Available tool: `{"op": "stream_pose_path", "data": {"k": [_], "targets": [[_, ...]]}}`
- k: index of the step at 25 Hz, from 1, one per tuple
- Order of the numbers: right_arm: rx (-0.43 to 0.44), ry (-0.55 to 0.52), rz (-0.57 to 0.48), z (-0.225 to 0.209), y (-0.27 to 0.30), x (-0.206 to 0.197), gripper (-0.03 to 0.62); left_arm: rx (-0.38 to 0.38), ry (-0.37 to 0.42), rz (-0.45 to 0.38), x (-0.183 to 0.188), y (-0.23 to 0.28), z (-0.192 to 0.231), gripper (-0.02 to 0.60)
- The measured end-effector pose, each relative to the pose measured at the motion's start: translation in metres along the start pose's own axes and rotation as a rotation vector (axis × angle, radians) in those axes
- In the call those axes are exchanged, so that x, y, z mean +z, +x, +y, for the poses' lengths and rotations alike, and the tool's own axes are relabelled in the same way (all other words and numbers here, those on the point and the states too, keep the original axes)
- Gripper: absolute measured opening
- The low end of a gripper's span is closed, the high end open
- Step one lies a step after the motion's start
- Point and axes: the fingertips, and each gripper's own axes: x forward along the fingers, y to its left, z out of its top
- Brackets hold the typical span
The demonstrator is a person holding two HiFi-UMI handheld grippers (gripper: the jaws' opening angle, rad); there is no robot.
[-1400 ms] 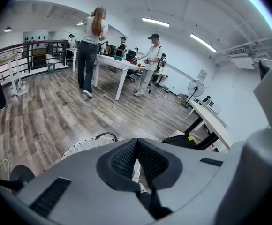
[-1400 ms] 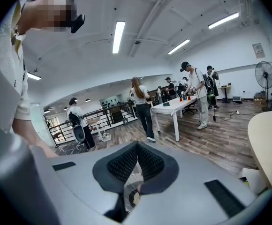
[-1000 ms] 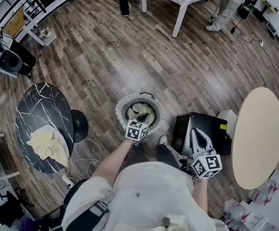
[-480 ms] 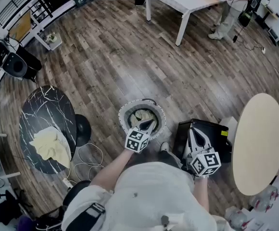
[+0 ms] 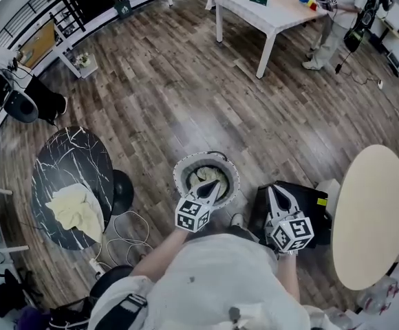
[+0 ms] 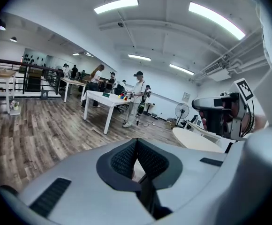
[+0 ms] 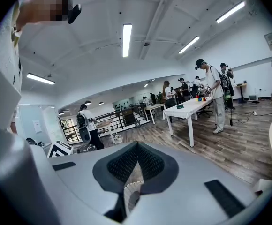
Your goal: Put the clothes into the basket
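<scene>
The round white basket stands on the wood floor in front of my feet, with pale clothes lying inside it. My left gripper hangs over the basket's near rim, shut and empty; its pads meet at the tips in the left gripper view. My right gripper is to the right, over a black box, also shut with nothing in it. A bit of the basket's white rim shows below the right gripper's pads. A cream cloth lies on the black marble table at the left.
A round beige table stands close at the right. A white table with a person beside it is far ahead. Cables lie on the floor by the marble table. A railing and a speaker are at the far left.
My left gripper has lifted up and drawn back from inside the basket toward me, still shut. The right gripper has stayed almost still. The head view has tilted up a little.
</scene>
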Motion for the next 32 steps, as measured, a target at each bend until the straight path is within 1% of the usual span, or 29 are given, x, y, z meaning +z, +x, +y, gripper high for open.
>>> {"op": "stream_pose_path", "data": {"k": [5,13,19,24,29,32], "targets": [[0.031,-0.013,-0.010,0.005,0.000,0.008,0.008,0.035,0.015,-0.046,0.018,-0.015,-0.006,0.021],[0.071,-0.037,-0.057,0.011,-0.005,0.031,0.008,0.082,0.040,-0.121,0.045,-0.042,-0.014,0.021],[0.110,-0.071,-0.105,0.016,-0.017,0.058,0.008,0.132,0.054,-0.215,0.080,-0.066,-0.019,0.021],[0.147,-0.110,-0.155,0.028,-0.026,0.084,0.008,0.168,0.082,-0.295,0.111,-0.089,-0.023,0.021],[0.166,-0.148,-0.190,0.033,-0.038,0.102,0.008,0.191,0.100,-0.361,0.136,-0.107,-0.033,0.021],[0.172,-0.140,-0.208,0.037,-0.046,0.114,0.008,0.197,0.108,-0.391,0.151,-0.118,-0.041,0.021]]}}
